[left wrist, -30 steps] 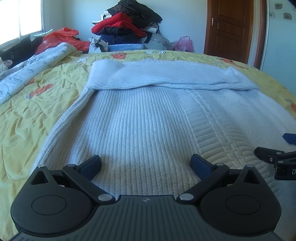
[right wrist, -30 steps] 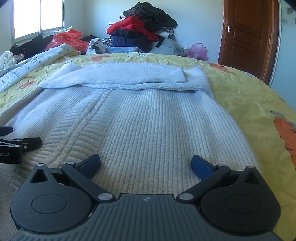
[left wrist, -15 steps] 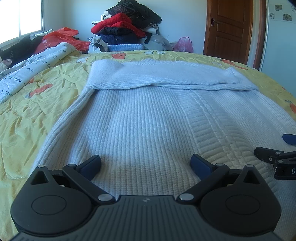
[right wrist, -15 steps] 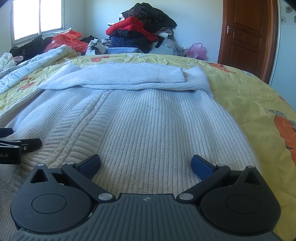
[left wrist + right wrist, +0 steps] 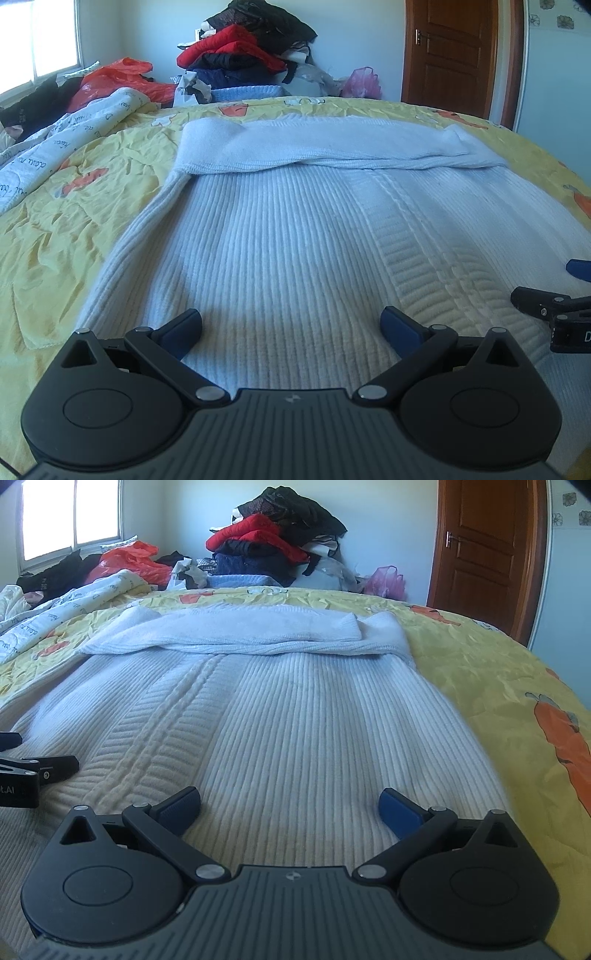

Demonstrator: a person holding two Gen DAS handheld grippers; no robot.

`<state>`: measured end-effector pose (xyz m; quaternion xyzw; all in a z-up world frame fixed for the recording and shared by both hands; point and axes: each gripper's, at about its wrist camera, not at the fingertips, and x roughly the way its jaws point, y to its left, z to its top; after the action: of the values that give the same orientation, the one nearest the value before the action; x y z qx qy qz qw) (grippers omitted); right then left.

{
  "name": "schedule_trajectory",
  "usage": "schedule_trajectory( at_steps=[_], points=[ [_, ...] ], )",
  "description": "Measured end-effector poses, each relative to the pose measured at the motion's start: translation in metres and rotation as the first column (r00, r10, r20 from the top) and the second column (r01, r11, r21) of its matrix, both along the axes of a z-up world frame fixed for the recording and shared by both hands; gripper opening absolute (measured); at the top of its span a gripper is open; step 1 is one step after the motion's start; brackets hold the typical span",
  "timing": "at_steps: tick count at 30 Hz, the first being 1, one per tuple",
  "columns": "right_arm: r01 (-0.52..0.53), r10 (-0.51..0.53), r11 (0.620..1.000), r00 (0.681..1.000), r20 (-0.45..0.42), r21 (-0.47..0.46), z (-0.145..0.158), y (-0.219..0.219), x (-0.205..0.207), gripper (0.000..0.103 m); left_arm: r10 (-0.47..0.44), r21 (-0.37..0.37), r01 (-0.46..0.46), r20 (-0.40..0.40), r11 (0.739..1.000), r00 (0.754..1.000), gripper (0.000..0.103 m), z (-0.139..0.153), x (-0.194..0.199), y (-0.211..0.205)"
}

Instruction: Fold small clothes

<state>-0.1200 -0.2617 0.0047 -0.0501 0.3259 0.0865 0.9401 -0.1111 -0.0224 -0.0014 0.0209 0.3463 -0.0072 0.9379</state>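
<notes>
Now your left tool (image 5: 291,328) and right tool (image 5: 290,806) gape wide, empty, over the sweater (image 5: 295,236); next, pinch its near hem.

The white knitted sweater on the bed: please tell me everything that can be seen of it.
The white sweater is a ribbed knit with a cable-like band running down its middle. It lies flat and spread out on the yellow bedsheet. Its sleeves are folded across the far end, one over the other. The near hem lies under both open grippers, left gripper and right gripper; neither grips it.
</notes>
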Motion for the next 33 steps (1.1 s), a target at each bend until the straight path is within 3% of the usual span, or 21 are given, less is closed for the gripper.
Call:
schedule_trajectory(
  at_steps=[33],
  points=[
    [-0.008, 0.008, 1.000, 1.000, 0.002, -0.002, 0.000, -0.001, -0.016, 0.101, 0.005, 0.002, -0.005, 0.004, 1.000, 1.000, 0.103, 0.000, -0.010, 0.000]
  ],
)
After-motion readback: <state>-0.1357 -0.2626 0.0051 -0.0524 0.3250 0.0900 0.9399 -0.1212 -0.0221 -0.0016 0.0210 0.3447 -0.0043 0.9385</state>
